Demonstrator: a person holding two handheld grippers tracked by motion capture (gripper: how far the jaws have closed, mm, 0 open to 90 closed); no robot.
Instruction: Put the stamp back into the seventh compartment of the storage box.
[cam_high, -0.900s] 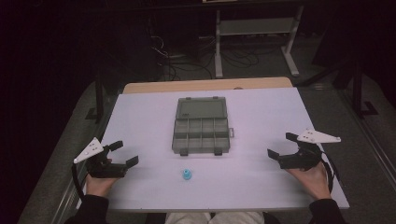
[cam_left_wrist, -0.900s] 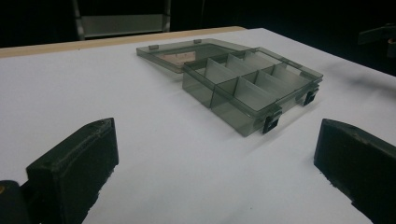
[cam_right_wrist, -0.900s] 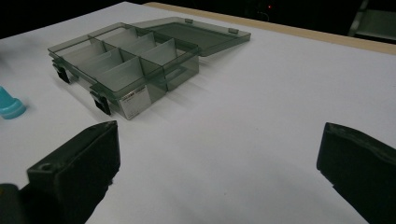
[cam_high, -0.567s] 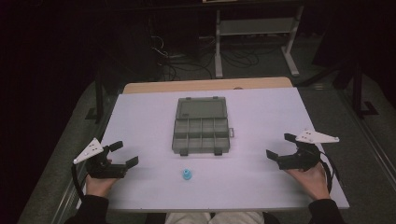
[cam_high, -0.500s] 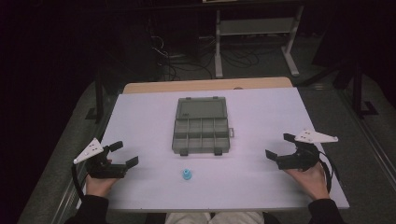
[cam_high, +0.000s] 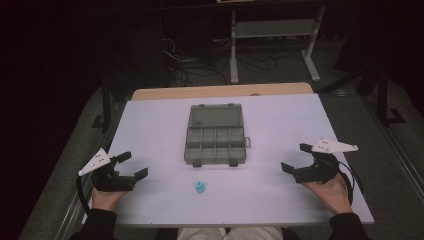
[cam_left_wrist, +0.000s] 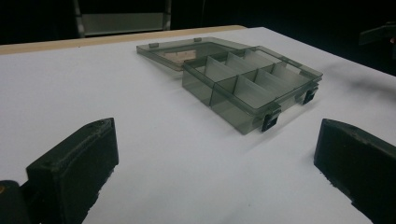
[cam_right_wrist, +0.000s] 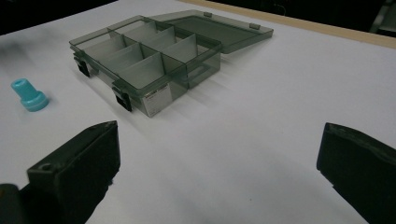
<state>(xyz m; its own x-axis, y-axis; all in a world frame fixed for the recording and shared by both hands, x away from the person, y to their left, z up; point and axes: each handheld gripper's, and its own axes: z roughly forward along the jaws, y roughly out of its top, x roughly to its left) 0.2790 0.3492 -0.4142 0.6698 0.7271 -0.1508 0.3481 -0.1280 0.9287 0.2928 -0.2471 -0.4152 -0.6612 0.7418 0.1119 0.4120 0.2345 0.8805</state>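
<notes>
Box: smoky organizer box (cam_high: 215, 136) at table (cam_high: 150, 125) centre, lid flat toward 12 o'clock, long axis 12–6
Plug: blue plug (cam_high: 200, 187) upright, at box's 6 o'clock
Left gripper (cam_high: 132, 167): 8 o'clock, jaws spread, empty
Right gripper (cam_high: 296, 158): 4 o'clock, jaws spread, empty

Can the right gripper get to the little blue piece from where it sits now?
Probably yes. The right gripper is open, and bare table lies between it and the blue piece. The open organizer box sits farther back, off that path.

Colour survey: muted greys and black on white, one bright item.
Table (cam_high: 150, 130) white with tan far edge; compartment box (cam_high: 216, 134) translucent smoky grey, black latches; small part (cam_high: 200, 187) light blue; gripper jaws black.
</notes>
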